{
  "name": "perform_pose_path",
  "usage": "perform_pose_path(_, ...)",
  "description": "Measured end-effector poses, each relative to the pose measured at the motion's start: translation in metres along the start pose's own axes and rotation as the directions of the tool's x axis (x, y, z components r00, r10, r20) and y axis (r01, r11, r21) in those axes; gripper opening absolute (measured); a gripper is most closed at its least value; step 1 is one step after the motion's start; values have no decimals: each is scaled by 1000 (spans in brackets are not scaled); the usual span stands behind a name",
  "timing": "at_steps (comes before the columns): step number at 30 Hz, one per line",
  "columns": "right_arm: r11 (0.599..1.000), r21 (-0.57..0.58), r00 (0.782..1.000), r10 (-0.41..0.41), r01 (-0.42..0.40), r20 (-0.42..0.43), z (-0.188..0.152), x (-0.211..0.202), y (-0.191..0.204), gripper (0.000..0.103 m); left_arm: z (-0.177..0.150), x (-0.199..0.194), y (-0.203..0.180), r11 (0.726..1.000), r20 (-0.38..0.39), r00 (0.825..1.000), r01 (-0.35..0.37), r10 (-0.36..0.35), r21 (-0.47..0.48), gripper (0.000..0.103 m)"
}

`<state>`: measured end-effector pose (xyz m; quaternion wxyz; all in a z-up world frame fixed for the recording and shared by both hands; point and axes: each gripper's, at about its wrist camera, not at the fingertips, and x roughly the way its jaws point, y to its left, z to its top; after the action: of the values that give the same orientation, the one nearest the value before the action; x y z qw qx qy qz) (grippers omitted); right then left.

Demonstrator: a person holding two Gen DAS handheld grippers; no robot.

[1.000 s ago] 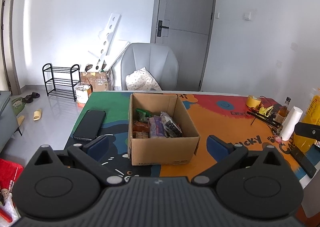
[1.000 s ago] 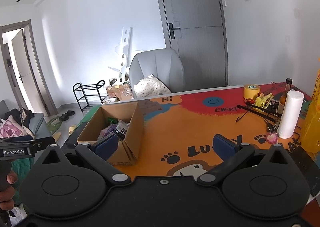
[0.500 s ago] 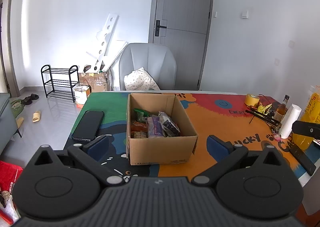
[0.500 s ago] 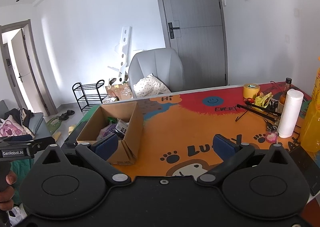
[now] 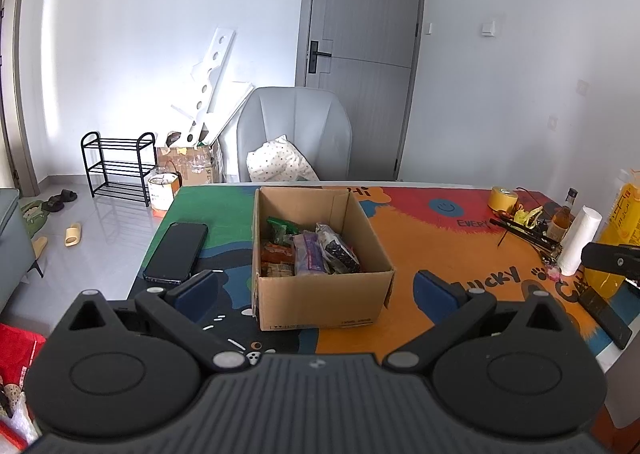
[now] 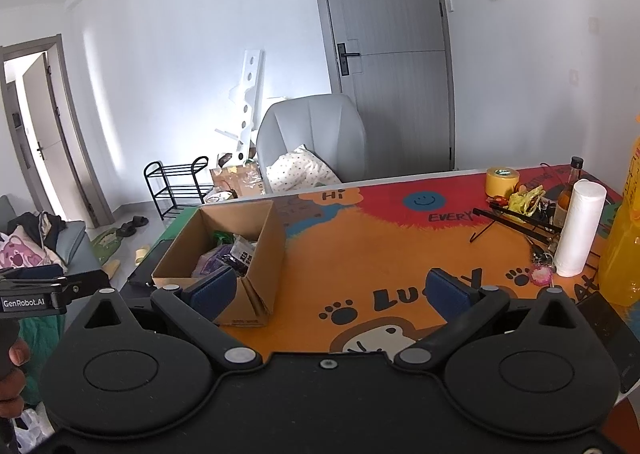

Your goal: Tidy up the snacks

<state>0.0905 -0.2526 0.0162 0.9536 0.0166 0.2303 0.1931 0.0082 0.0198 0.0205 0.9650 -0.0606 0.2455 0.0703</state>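
An open cardboard box [image 5: 320, 304] stands on the colourful table mat, with several snack packets [image 5: 310, 252] inside it. My left gripper [image 5: 316, 290] is open and empty, held back near the table's front edge with the box in front of it between the pads. My right gripper [image 6: 328, 290] is open and empty, above the orange part of the mat; the box [image 6: 260, 254] lies to its left, by the left pad. Snack packets [image 6: 228, 254] show inside the box there too.
A black phone [image 5: 176, 252] lies left of the box. At the right end of the table stand a white paper roll [image 6: 578, 228], a yellow tape roll [image 6: 502, 181], a yellow bottle [image 6: 624, 238], a small brown bottle and black rods. A grey chair [image 5: 294, 135] stands behind the table.
Both grippers have drawn back and risen slightly, so the box looks a little smaller and further off. Both stay open and empty.
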Motion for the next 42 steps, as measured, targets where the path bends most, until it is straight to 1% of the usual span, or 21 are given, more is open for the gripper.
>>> perform_pose_path(14,1000,-3,1000,8,-8,-6,0,-1,0,103,0,0,1,1000,-4,1000,0,0,0,103)
perform_pose_path(21,999,9,999,37,-37,-16,0,-1,0,103,1,0,3,1000,-9,1000,2,-2,-1,103)
perform_pose_path(28,1000,-4,1000,18,-18,-15,0,-1,2,103,1,0,3,1000,-10,1000,1,-1,0,103)
perform_pose_path(42,1000,-6,1000,20,-20,-16,0,-1,3,103,-1,2,3,1000,-16,1000,7,-7,4,103)
